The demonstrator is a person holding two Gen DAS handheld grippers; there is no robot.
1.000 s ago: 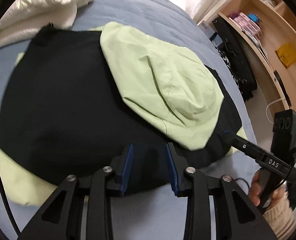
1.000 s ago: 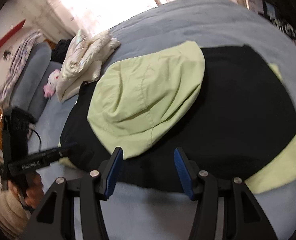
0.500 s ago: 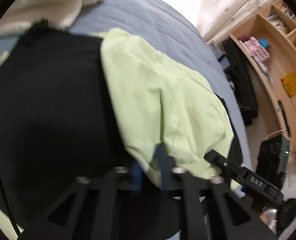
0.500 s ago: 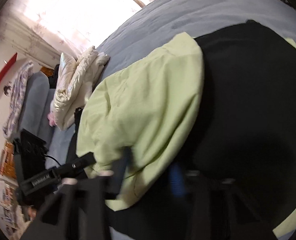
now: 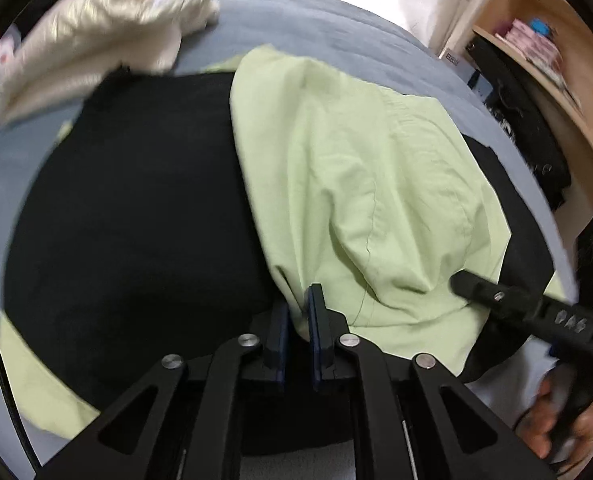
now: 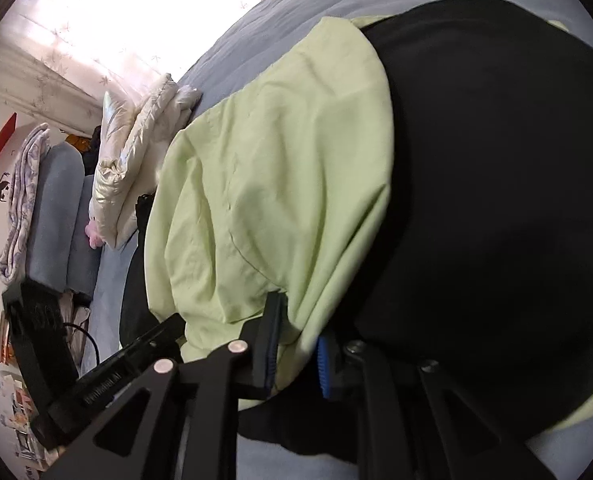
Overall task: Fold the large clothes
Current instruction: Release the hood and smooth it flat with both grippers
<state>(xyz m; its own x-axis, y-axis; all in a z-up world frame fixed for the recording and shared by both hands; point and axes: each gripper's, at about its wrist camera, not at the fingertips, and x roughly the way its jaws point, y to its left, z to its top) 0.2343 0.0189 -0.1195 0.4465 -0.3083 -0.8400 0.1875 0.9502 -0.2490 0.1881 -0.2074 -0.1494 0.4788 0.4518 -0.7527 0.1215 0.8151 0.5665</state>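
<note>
We saw a black-and-pale-green garment [image 5: 336, 184] on a grey-blue bed [image 5: 336, 28], an off-white jacket [image 5: 96, 36], blue-padded black grippers.

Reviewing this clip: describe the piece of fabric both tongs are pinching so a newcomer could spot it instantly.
Start at the grey-blue bed, then find the large black garment spread across it. On top lies a pale green hood-shaped flap, its near edge clamped by the left tongs and right tongs. Unlike the shiny white jacket heaped farther back, it is matte, light green and wrinkled.
</note>
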